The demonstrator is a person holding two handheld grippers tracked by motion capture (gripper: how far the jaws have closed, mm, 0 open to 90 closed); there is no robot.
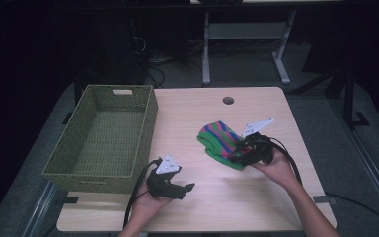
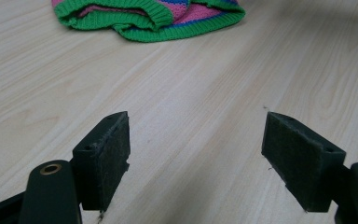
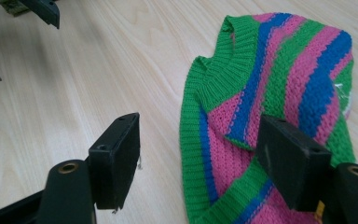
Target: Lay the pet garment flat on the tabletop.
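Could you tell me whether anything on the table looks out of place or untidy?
Only the striped knitted garment: it lies crumpled on the wooden table, with the open right gripper at its edge. The green woven basket sits square.

Light wood table (image 1: 217, 197); green wicker basket (image 1: 103, 140) left, striped knit garment (image 1: 219, 140) centre-right.

One striped knit garment (image 1: 220, 139), one woven basket (image 1: 79, 158), two tongs, perhaps nothing more.

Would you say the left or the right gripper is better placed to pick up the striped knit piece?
Right: the right gripper is open astride the striped knit piece, while the left gripper sits over bare table.
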